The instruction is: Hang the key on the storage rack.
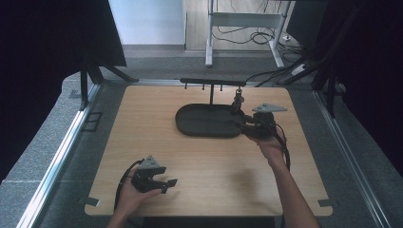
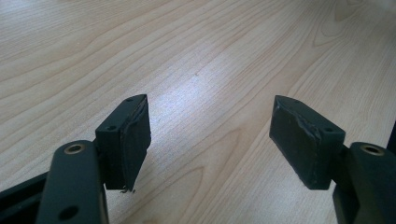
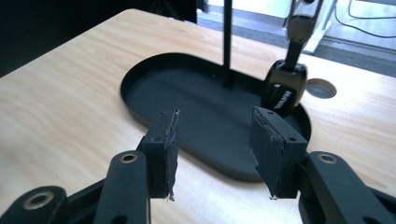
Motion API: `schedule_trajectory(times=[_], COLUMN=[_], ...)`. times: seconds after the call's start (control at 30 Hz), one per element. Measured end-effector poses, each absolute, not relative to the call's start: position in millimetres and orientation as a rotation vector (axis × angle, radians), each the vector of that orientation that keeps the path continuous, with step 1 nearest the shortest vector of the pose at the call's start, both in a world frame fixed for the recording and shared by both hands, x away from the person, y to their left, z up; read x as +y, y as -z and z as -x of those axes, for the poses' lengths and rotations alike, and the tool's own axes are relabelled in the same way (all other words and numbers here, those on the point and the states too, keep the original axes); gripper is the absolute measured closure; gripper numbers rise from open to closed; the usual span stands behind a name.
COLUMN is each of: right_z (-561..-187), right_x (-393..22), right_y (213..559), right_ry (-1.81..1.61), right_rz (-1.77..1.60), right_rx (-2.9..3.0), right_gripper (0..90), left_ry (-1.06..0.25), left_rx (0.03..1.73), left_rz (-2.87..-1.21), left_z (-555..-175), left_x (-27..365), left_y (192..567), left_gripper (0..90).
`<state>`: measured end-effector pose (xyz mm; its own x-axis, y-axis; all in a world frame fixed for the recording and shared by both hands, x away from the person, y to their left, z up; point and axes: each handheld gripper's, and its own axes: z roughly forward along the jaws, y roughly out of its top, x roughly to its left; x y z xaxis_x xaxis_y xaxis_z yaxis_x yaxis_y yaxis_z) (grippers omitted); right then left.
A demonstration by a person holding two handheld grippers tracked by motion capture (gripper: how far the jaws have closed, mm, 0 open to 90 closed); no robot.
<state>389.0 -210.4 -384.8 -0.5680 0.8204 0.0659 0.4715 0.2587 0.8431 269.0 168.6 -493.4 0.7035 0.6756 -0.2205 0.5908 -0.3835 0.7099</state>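
A black oval tray (image 1: pixel 190 130) lies on the wooden table, with a thin post (image 1: pixel 211 95) rising from it to a crossbar (image 1: pixel 212 81) that carries small hooks. From the bar's right end hangs a dark fob (image 1: pixel 236 102) on a strap, its lower end just over the tray's right end. My right gripper (image 1: pixel 241 124) stands open at the tray's right edge. In the right gripper view its jaws (image 3: pixel 215 144) are apart with nothing between them, and the fob (image 3: pixel 284 91) hangs just beyond the right jaw. My left gripper (image 1: pixel 171 184) is open over bare wood (image 2: pixel 210 135).
The wooden table (image 1: pixel 214 166) has black metal frame rails (image 1: pixel 62 147) along its sides and dark curtains to left and right. A desk leg and cables (image 1: pixel 256 35) lie on the floor beyond the far edge. A pale ring (image 3: pixel 322 87) shows beside the fob.
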Motion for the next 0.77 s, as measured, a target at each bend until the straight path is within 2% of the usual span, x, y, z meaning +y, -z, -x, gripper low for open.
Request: schedule_trajectory(times=[0.43, 0.77], right_z=[-332.5, -316.9], right_x=[-241.5, -256.8], right_y=[424.0, 445.1], right_ry=[-1.28, -1.289], right_rz=[-1.197, -1.226], right_rx=[2.145, 2.14], right_gripper=[50.4, 47.5], left_ry=[-0.149, -0.154], left_rx=[0.977, 0.983], left_rz=[-2.089, -2.094], left_z=[-269.1, -269.8], left_x=[173.0, 174.2], left_y=[490.6, 491.0], left_gripper=[29.8, 29.8])
